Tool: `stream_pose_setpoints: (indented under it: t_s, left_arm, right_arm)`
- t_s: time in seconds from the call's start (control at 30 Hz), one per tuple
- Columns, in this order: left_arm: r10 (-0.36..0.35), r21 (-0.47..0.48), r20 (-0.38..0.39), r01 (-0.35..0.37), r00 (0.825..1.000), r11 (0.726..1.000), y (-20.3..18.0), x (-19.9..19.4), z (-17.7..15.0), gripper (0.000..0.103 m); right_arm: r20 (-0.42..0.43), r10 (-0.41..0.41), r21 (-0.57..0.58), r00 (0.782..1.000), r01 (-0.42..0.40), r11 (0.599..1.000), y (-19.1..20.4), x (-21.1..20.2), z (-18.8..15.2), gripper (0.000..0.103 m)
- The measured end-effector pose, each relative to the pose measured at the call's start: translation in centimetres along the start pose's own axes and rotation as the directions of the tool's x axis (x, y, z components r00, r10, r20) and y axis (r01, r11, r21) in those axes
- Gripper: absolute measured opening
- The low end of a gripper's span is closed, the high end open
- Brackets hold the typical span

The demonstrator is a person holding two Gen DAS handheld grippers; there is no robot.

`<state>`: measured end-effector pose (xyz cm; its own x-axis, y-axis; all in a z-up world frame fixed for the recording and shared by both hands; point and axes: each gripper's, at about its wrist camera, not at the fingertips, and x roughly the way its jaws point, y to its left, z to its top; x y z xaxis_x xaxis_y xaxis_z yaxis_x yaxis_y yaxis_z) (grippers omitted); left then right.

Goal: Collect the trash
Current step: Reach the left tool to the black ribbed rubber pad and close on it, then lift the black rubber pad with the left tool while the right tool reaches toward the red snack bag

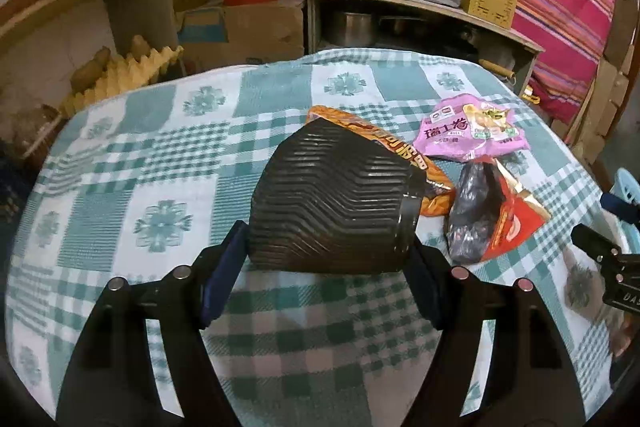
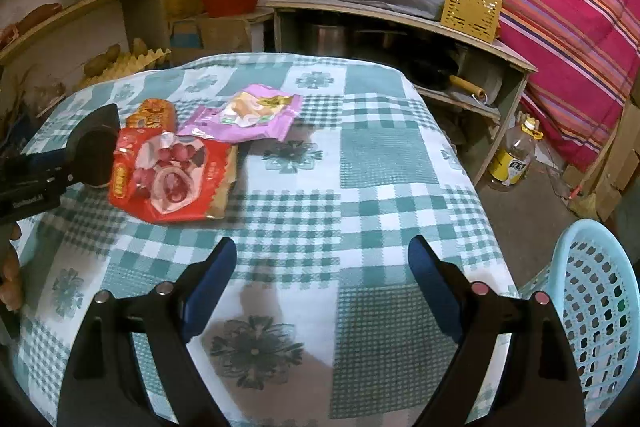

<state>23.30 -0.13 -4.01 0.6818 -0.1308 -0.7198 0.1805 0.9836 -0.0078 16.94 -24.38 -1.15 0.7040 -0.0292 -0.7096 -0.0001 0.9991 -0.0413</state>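
Showing "瑞士卷" on the pink wrapper

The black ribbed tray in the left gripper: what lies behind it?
Behind the black ribbed tray lies an orange snack wrapper, edges showing at top and right. Its middle is covered, so its full print cannot be seen.

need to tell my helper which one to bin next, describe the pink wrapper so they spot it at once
On the green checked tablecloth, find the cluster of snack wrappers. The pink wrapper lies at the far side of it, behind the red wrapper and beside the orange one. It is the only pink-purple one.
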Motion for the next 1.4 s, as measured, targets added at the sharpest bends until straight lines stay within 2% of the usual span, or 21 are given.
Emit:
stream_pose_setpoints:
  t_s: [0.13, 0.3, 0.43, 0.57, 0.7, 0.83, 1.13, 1.23, 1.4]
  left_arm:
    - [0.031, 0.003, 0.037, -0.032, 0.999, 0.999, 1.1, -2.3, -0.5, 0.072]
    - [0.074, -0.066, 0.056, -0.07, 0.996, 0.995, 4.1, -4.6, -1.4, 0.072]
    - [0.105, -0.099, 0.065, -0.099, 0.992, 0.99, 5.8, -6.1, -2.1, 0.072]
    - [0.115, -0.123, 0.066, -0.106, 0.991, 0.987, 7.1, -6.7, -2.3, 0.072]
    - [0.121, -0.147, 0.069, -0.11, 0.99, 0.983, 8.0, -6.7, -2.1, 0.072]
    - [0.117, -0.16, 0.073, -0.104, 0.991, 0.982, 8.3, -6.5, -1.6, 0.072]
    - [0.099, -0.17, 0.092, -0.083, 0.991, 0.982, 8.4, -7.1, -1.3, 0.072]
    - [0.095, -0.182, 0.093, -0.077, 0.991, 0.98, 8.6, -7.2, -1.2, 0.072]
    - [0.093, -0.184, 0.098, -0.074, 0.991, 0.98, 8.8, -7.4, -1.1, 0.072]
  right_arm:
    - [0.009, 0.018, -0.043, 1.0, -0.018, 0.999, 1.6, -0.5, -0.1, 0.086]
    - [-0.005, 0.038, -0.098, 0.999, -0.038, 0.994, 4.1, -0.5, -0.2, 0.086]
    - [-0.007, 0.024, -0.146, 1.0, -0.025, 0.989, 5.7, -0.3, -0.2, 0.086]
    - [-0.04, 0.0, -0.178, 0.999, -0.007, 0.984, 6.8, 0.8, -0.1, 0.086]
    - [-0.039, 0.012, -0.197, 0.999, -0.019, 0.98, 8.1, 1.2, 0.6, 0.086]
    - [-0.059, 0.029, -0.234, 0.998, -0.042, 0.971, 9.4, 1.8, 0.8, 0.086]
    - [-0.068, 0.004, -0.295, 0.998, -0.024, 0.955, 11.4, 2.8, 1.9, 0.086]
    - [-0.085, 0.021, -0.304, 0.996, -0.046, 0.951, 11.8, 3.3, 2.4, 0.082]
    - [-0.146, 0.119, -0.254, 0.982, -0.153, 0.955, 11.6, 4.0, 3.3, 0.056]
